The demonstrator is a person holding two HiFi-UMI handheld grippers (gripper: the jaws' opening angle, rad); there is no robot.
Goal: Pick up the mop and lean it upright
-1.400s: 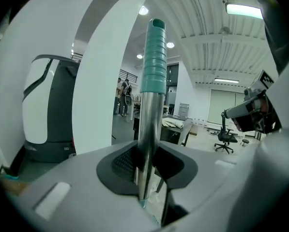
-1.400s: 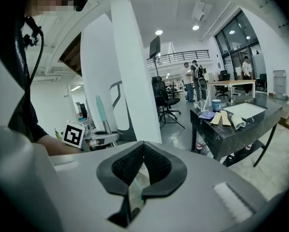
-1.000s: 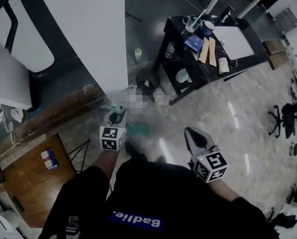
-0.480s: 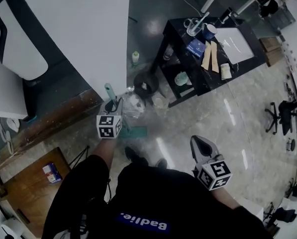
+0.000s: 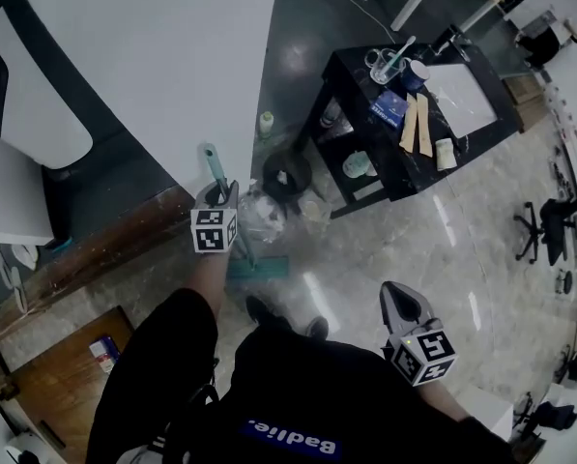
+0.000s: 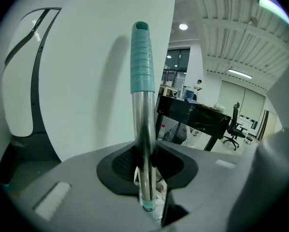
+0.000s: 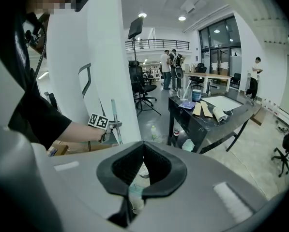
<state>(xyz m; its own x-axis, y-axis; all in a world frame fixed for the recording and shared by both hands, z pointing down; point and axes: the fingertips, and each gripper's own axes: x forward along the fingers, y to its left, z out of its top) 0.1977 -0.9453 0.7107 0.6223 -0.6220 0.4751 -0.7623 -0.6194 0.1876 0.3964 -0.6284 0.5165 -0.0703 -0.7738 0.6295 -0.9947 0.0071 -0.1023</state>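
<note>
The mop has a silver pole (image 6: 144, 129) with a teal grip (image 6: 141, 57) at its top and a flat teal head (image 5: 259, 268) on the floor. My left gripper (image 5: 217, 194) is shut on the pole (image 6: 145, 164) below the grip. It holds the pole nearly upright, close to the white wall panel (image 5: 172, 66). The right gripper view shows the pole (image 7: 114, 114) and the left gripper (image 7: 105, 125) from the side. My right gripper (image 5: 397, 293) hangs low at the right with nothing in it, and its pads (image 7: 143, 151) meet.
A black table (image 5: 363, 83) with cups, papers and a lower shelf stands ahead on the right. A dark bucket (image 5: 288, 173), a clear bag (image 5: 262, 211) and a small bottle (image 5: 266, 124) sit near the wall's corner. A wooden stool (image 5: 46, 375) is at the lower left.
The left gripper has moved up and forward toward the white wall, and the teal grip now stands clear above it. The right gripper has dropped slightly lower and to the right.
</note>
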